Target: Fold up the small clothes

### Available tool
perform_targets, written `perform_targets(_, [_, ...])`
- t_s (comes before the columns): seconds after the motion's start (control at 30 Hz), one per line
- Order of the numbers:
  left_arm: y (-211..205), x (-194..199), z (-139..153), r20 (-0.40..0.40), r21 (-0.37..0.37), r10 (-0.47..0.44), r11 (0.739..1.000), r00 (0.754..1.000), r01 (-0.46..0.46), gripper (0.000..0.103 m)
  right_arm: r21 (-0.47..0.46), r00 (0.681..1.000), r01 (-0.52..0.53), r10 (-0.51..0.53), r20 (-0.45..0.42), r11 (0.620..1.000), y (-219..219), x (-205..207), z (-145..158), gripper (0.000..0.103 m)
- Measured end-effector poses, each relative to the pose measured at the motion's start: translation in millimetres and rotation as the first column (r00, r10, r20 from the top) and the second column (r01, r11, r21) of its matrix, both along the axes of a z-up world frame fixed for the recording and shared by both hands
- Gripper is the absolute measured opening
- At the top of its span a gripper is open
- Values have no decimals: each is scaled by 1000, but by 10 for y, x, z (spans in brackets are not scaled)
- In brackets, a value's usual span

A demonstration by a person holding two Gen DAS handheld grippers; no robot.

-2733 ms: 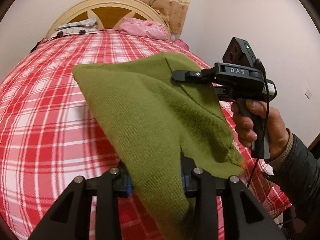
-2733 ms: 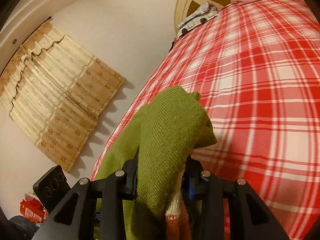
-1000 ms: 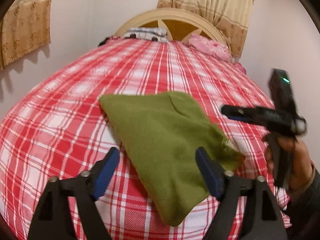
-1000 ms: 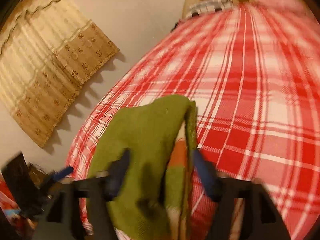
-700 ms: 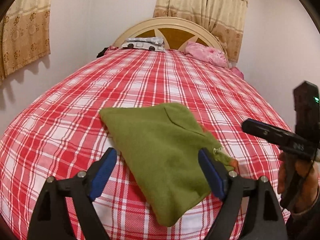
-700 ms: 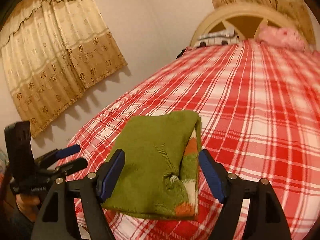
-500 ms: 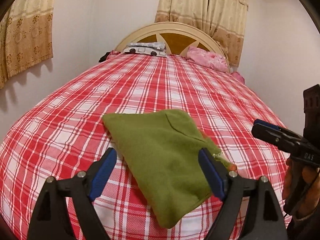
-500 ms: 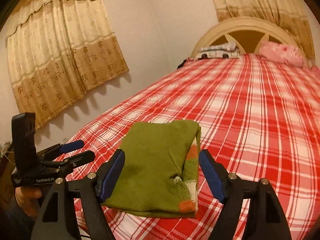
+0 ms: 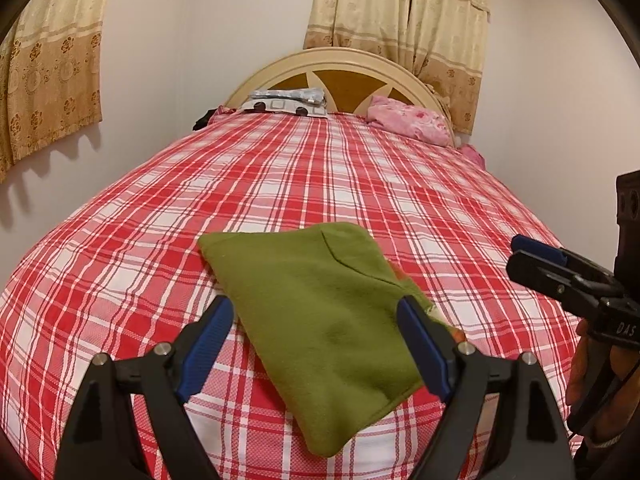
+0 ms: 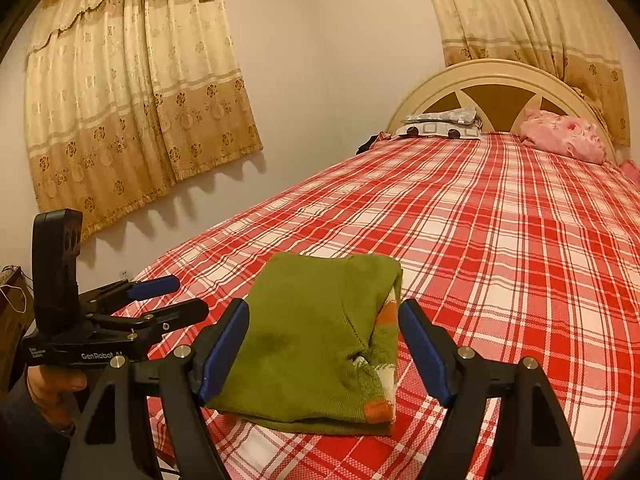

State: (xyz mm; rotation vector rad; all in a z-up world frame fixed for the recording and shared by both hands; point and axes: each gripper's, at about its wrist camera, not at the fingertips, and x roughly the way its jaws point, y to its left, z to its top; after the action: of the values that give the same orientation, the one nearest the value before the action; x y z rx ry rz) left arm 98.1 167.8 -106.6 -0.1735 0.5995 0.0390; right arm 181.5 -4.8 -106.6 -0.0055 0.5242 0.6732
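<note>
A small green knitted garment [image 9: 316, 320] lies folded flat on the red-checked bed [image 9: 320, 184], near its foot. White and orange stripes show at its folded edge [image 10: 386, 344]. My left gripper [image 9: 316, 344] hovers open above the near part of the garment [image 10: 312, 340], with nothing between its blue pads. My right gripper [image 10: 324, 344] is also open, hanging over the cloth without touching it. Each gripper shows in the other's view: the right gripper [image 9: 532, 256] at the right edge, the left gripper [image 10: 176, 294] at the left.
Pillows sit at the head of the bed: a patterned grey one [image 9: 286, 104] and a pink one [image 9: 408, 124], against a cream headboard [image 9: 336, 68]. Beige curtains [image 10: 132, 92] hang on the walls. The checked sheet spreads wide beyond the garment.
Both grippers let go of the garment, which was held up and now lies folded on the bed. The right gripper has drawn back and risen; the left has barely moved.
</note>
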Motion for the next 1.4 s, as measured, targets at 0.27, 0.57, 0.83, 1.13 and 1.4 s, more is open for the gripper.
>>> perform_targets(0.27, [-6,-5,17,7,0,1,1000,1000,-1,87,-7,1000,-7,7,15,1000,29,-67,25,78])
perform_targets(0.57, [-6,-15,29,9,0,4,1000,1000,-4,87,-11,999,-22,23,33,1000,70,-141,58,78])
perform_targets(0.83, [0,-25,41,9,1,7,1000,1000,-7,87,-7,999,-23,23,41,1000,64,-164,74,79])
perform_targets(1.13, [60,-30,87,15,12,36,999,999,-37,103,-15,998,-34,34,55,999,94,-200,82,79])
perform_targets(1.4, [124,-35,126,28,19,68,997,997,-69,103,-9,996,-35,35,79,999,102,-242,117,79])
